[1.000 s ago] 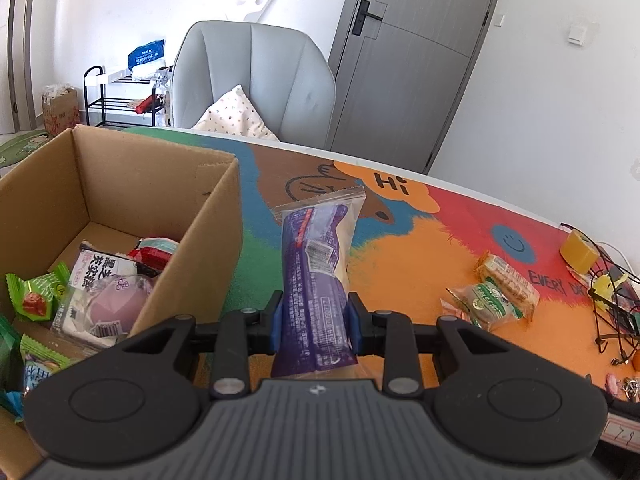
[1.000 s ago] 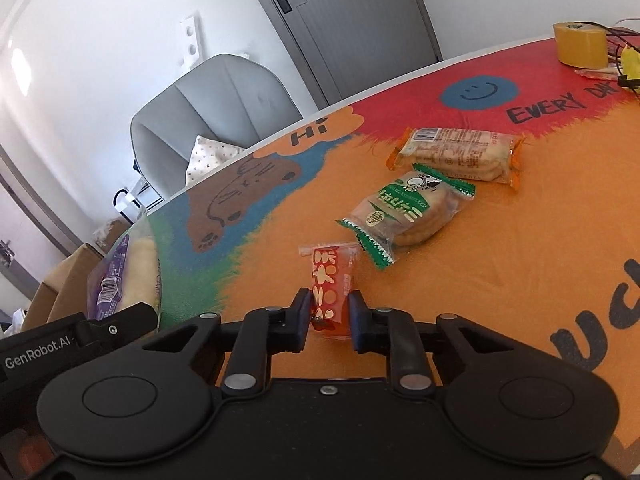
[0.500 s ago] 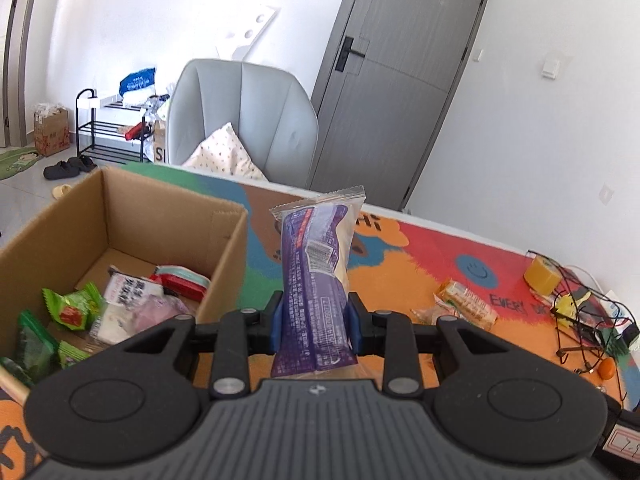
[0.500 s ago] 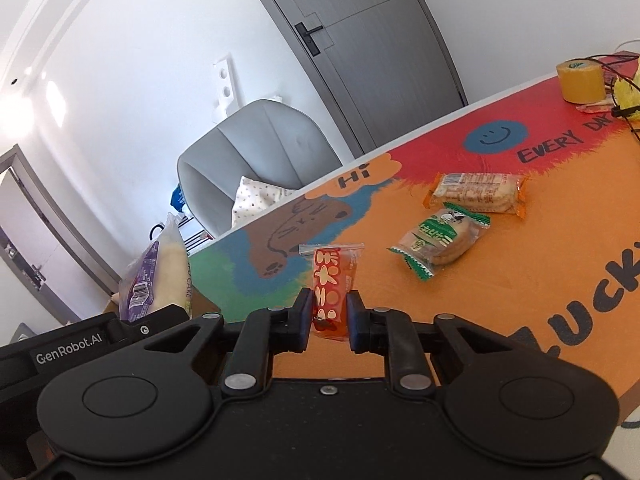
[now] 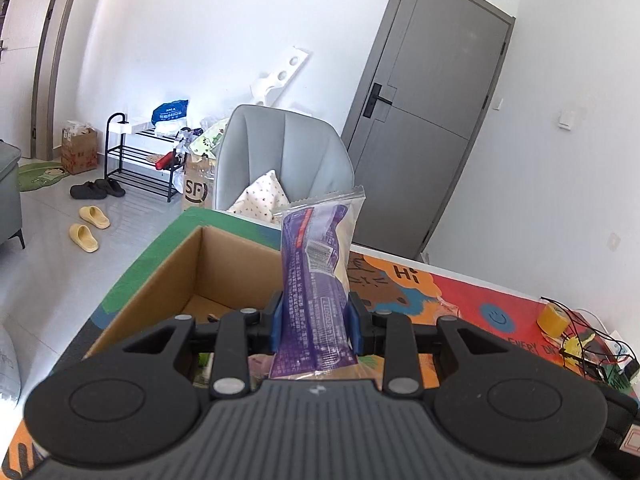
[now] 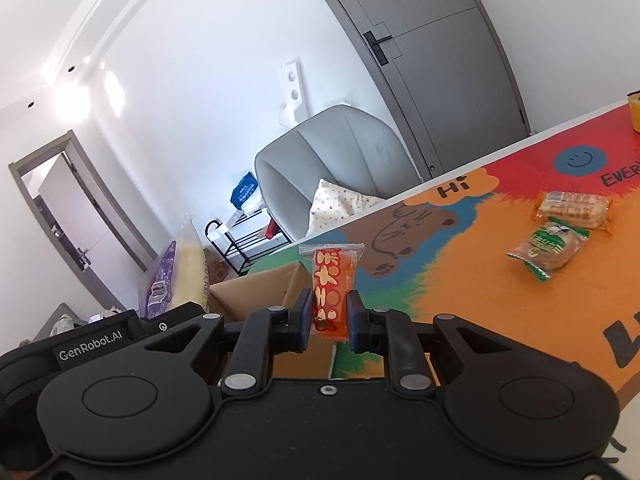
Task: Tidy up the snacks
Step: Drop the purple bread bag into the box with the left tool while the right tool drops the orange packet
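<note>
The left gripper (image 5: 316, 326) clamps a tall purple-and-clear cake packet (image 5: 318, 280) upright above the open brown cardboard box (image 5: 160, 280). The right gripper (image 6: 329, 320) pinches a small red-orange snack sachet (image 6: 331, 284) near the box's right wall. Two wrapped biscuits (image 6: 568, 210) (image 6: 548, 248) lie far right on the colourful cartoon table mat (image 6: 480, 280). Beyond stand a grey padded chair (image 5: 280, 156) and a grey door (image 5: 432, 120).
</note>
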`<action>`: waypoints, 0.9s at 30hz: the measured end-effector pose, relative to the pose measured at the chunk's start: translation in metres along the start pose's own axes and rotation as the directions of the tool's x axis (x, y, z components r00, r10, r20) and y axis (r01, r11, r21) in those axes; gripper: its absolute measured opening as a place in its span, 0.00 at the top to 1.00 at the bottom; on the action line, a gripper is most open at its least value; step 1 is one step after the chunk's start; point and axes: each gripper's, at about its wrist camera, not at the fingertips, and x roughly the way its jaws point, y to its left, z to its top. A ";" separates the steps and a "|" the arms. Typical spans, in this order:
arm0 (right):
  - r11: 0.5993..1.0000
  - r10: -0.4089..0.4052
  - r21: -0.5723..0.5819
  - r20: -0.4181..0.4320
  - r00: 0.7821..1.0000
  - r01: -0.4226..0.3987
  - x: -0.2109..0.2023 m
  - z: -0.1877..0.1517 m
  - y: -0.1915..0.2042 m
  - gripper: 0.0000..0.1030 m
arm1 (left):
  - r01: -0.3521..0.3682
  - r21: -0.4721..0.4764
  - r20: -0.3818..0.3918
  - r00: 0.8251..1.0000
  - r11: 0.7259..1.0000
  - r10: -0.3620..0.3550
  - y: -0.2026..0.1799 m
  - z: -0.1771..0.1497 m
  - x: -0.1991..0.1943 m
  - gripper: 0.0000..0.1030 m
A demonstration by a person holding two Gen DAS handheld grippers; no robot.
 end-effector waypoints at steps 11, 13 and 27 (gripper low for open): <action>0.999 0.021 -0.049 -0.027 0.999 -0.022 0.023 -0.003 0.042 0.82 | -0.021 -0.032 -0.023 1.000 0.999 0.020 0.046 0.016 0.014 0.70; 0.998 0.021 -0.055 -0.040 0.999 -0.023 0.030 -0.004 0.048 0.82 | -0.027 -0.038 -0.034 0.999 0.999 0.026 0.053 0.017 0.020 0.70; 0.998 0.013 -0.058 -0.098 0.995 -0.019 0.070 -0.009 0.059 0.82 | -0.049 -0.050 -0.066 0.997 0.998 0.045 0.074 0.019 0.045 0.61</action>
